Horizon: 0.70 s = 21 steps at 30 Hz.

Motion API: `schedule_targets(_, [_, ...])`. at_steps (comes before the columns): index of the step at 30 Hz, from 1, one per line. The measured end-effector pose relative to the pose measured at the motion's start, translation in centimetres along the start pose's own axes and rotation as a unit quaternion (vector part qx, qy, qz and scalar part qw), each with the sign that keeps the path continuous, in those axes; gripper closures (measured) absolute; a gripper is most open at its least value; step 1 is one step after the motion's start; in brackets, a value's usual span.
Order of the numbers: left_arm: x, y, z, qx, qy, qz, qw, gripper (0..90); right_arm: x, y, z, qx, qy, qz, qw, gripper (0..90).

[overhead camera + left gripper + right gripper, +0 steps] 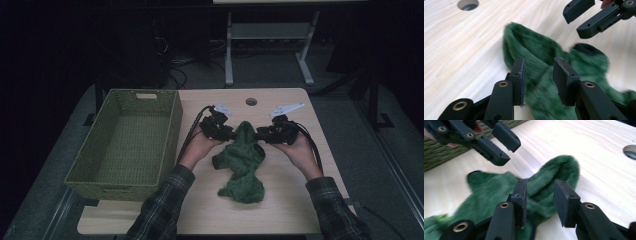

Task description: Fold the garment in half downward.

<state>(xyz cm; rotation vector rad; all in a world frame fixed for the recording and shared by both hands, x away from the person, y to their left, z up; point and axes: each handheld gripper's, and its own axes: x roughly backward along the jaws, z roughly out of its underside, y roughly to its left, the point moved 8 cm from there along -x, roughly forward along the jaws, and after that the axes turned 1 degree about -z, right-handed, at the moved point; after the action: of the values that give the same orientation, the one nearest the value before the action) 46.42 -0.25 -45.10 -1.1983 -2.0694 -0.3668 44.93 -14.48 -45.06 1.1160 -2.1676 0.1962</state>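
Both grippers face each other over the green cloth (241,162), which lies crumpled in the middle of the tabletop (285,200), just right of the woven basket (125,145). From where I sit, the left gripper (231,135) points to the right in the high view, carried on a hand (200,146) whose palm cups it from below, with the forearm in a plaid sleeve (162,205) running up from the near edge. The right gripper (259,134) mirrors it, pointing left, held from beneath by the other hand (299,150), wrist bent inward.

I read the left gripper's jaws as partly apart: in the left gripper view (539,80) the two pads stand with a clear gap, the cloth (554,75) lying beyond and under them but not pinched. The right gripper's tips (579,22) show at the top right of that view, also parted.

On the right gripper view (540,201) the story is the same (a moderate gap, pads not pressing on anything), with the cloth's raised fold (554,175) behind the jaws and the left gripper (504,147) hanging above the cloth's far end, near the basket (439,155).

Neither gripper holds the cloth; its upper fold sits between the two sets of tips, its lower end trails toward me. The cable hole (251,101) sits at the tabletop's far edge.
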Motion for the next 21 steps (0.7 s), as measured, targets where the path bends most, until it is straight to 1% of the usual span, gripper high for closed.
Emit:
schedule_targets(1, [-0.5,0.4,-0.1,0.001,0.006,-0.002,1.0000,61.8,-0.4,-0.4,-0.2,-0.003,0.003,0.000,1.0000,62.4])
schedule_targets(3, [-1.2,0.8,-0.3,0.003,0.009,-0.007,0.9999,61.4,-1.3,-1.4,-0.3,-0.013,0.014,0.008,0.9998,62.0])
schedule_targets(4, [-1.6,1.2,-0.4,0.004,0.013,-0.012,0.9998,60.6,-1.6,-1.8,-0.4,-0.015,0.010,0.012,0.9998,61.9])
schedule_targets(5, [-2.1,1.4,-0.4,0.010,0.014,-0.009,0.9998,60.2,-2.0,-2.2,-0.4,-0.024,0.015,0.011,0.9995,61.0])
schedule_targets(6, [-2.5,1.6,-0.3,0.012,0.020,-0.006,0.9997,59.5,-2.4,-2.7,-0.3,-0.031,0.020,0.012,0.9993,61.0])
schedule_targets(7, [-3.0,1.8,-0.3,0.013,0.025,-0.009,0.9996,59.0,-2.7,-3.1,-0.2,-0.037,0.023,0.015,0.9989,61.0])
schedule_targets(8, [-3.5,1.9,-0.2,0.014,0.029,-0.008,0.9995,57.7,-3.0,-3.5,-0.2,-0.043,0.025,0.015,0.9987,61.0])
schedule_targets(9, [-3.9,2.0,-0.1,0.017,0.035,-0.005,0.9992,57.6,-3.2,-3.8,-0.1,-0.049,0.026,0.013,0.9984,61.0])
schedule_targets(10, [-4.3,2.1,0.0,0.017,0.038,-0.007,0.9991,57.4,-3.5,-4.0,-0.1,-0.055,0.025,0.010,0.9981,61.2])
schedule_targets(11, [-4.5,2.3,0.2,0.015,0.041,-0.006,0.9990,57.4,-3.8,-4.2,0.1,-0.055,0.028,0.010,0.9980,61.4])
schedule_targets(12, [-4.8,2.4,0.4,0.017,0.045,0.000,0.9988,57.5,-4.1,-4.3,0.3,-0.057,0.033,0.010,0.9978,61.4])
schedule_targets(13, [-5.1,2.3,0.5,0.025,0.043,0.001,0.9988,57.5,-4.5,-4.5,0.7,-0.060,0.043,0.010,0.9972,61.4])
schedule_targets(14, [-5.3,2.4,0.7,0.023,0.047,0.005,0.9986,58.0,-4.8,-4.6,1.0,-0.064,0.049,0.011,0.9967,61.4])
schedule_targets(15, [-5.5,2.3,0.8,0.027,0.051,0.010,0.9983,59.8,-5.0,-4.7,1.2,-0.064,0.053,0.011,0.9965,61.5])
schedule_targets(16, [-5.7,2.3,1.0,0.027,0.055,0.013,0.9981,63.3,-5.3,-4.8,1.4,-0.070,0.055,0.010,0.9959,63.8])
schedule_targets(17, [-5.8,2.3,1.1,0.024,0.058,0.012,0.9980,67.8,-5.4,-4.9,1.6,-0.073,0.058,0.006,0.9956,69.7])
schedule_targets(18, [-5.9,2.3,1.2,0.021,0.061,0.016,0.9978,72.2,-5.6,-4.9,1.8,-0.077,0.060,0.002,0.9952,72.9])
schedule_targets(19, [-5.9,2.2,1.2,0.022,0.060,0.017,0.9978,78.7,-5.7,-4.9,1.9,-0.074,0.065,0.004,0.9951,79.2])
schedule_targets(20, [-5.9,2.2,1.2,0.021,0.061,0.017,0.9978,83.0,-5.6,-4.8,1.8,-0.069,0.062,0.007,0.9956,83.4])
schedule_targets(21, [-5.7,2.2,1.1,0.019,0.059,0.018,0.9979,85.6,-5.6,-4.8,1.7,-0.065,0.061,0.008,0.9960,85.3])
